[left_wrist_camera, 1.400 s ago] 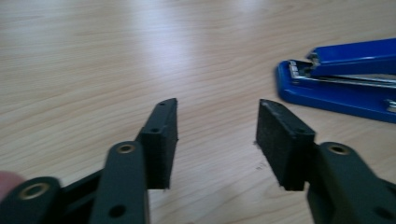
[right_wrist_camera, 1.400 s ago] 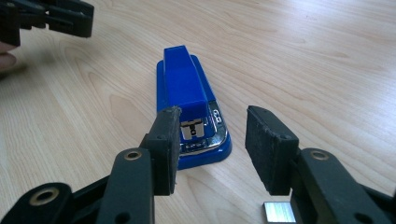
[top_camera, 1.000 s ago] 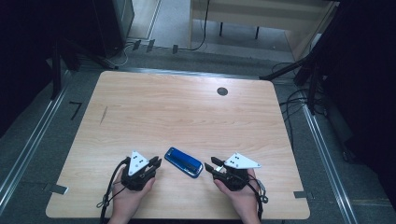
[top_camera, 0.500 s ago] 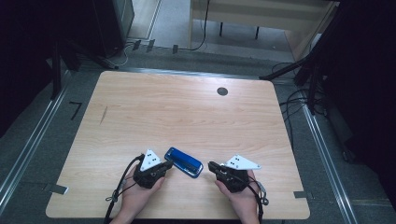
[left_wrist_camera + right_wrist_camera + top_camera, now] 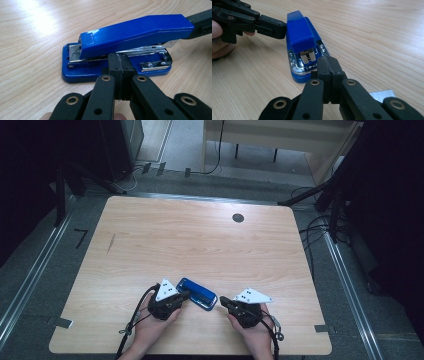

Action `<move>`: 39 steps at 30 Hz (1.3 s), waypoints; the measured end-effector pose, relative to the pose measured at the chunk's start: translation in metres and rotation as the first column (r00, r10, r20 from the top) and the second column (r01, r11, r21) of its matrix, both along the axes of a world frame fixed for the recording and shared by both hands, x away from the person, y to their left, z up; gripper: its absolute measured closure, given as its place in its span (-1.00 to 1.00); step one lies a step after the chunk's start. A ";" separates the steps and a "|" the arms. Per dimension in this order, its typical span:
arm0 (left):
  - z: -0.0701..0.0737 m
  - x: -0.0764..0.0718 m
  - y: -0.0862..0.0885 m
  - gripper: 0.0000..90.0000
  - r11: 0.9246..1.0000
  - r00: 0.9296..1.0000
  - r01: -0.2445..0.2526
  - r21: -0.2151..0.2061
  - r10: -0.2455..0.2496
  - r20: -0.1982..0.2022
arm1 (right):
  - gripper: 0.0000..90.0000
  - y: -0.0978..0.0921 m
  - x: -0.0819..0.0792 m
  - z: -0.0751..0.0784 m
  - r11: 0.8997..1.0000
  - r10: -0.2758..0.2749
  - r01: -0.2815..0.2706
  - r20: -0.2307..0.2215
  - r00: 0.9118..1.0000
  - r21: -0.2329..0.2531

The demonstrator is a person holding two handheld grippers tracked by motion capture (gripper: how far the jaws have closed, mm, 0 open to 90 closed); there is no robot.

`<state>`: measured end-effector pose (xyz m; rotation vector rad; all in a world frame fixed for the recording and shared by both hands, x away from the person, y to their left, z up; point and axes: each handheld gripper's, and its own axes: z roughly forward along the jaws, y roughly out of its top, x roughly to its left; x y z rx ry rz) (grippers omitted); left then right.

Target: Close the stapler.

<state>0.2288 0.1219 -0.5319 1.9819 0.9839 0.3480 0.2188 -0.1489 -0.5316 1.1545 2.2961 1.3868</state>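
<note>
Left gripper [image 5: 186,295]: high view, jaws pressed together, nothing between them, tips against the left long side of the stapler [image 5: 197,293].
Right gripper [image 5: 223,300]: high view, jaws together and empty, tips just right of the stapler's near end; touching or not, cannot tell here.
Stapler position: high view, flat on the table [image 5: 200,240] near the front edge, between the two grippers, lying at a diagonal.
Table extras: high view, small dark round disc [image 5: 238,218] near the far edge, well apart from the stapler.
Left gripper view, tool: left gripper [image 5: 121,65] jaws fully closed, tips at the stapler's [image 5: 130,32] side, at the gap between arm and base.
Left gripper view, stapler look: glossy blue arm and blue base plate, chrome magazine between them, embossed label at the arm's left end; arm is down.
Left gripper view, extra: black tip of the other gripper at the stapler's right end.
Right gripper view, tool: right gripper [image 5: 329,66] jaws closed, tips right at the stapler's [image 5: 300,35] near end.
Right gripper view, extra: stapler seen end-on, chrome nose and staple slot; left gripper [image 5: 282,28] tips touch its left flank, with a hand [image 5: 218,37] behind.
</note>
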 end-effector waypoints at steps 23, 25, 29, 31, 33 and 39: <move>-0.001 0.001 -0.006 1.00 0.998 1.000 0.011 0.059 -0.011 -0.004 | 1.00 0.016 0.001 -0.007 0.999 0.026 -0.027 -0.031 0.999 -0.041; -0.001 0.001 -0.006 1.00 0.998 1.000 0.012 0.058 -0.012 -0.004 | 1.00 0.016 0.001 -0.005 0.999 0.026 -0.027 -0.028 0.999 -0.038; -0.001 0.001 -0.006 1.00 0.998 1.000 0.012 0.060 -0.012 -0.003 | 1.00 0.016 0.001 -0.005 0.999 0.028 -0.029 -0.025 0.999 -0.040; -0.001 0.000 -0.006 1.00 0.998 1.000 0.012 0.065 -0.012 -0.001 | 1.00 0.017 0.000 -0.004 0.999 0.027 -0.028 -0.020 0.999 -0.045; -0.001 0.000 -0.006 1.00 0.998 1.000 0.014 0.067 -0.013 -0.002 | 1.00 0.017 -0.001 -0.004 0.998 0.031 -0.032 -0.020 0.999 -0.050; -0.001 0.000 -0.006 1.00 0.998 1.000 0.017 0.064 -0.017 -0.004 | 1.00 0.018 -0.001 -0.006 0.998 0.037 -0.038 -0.025 0.999 -0.052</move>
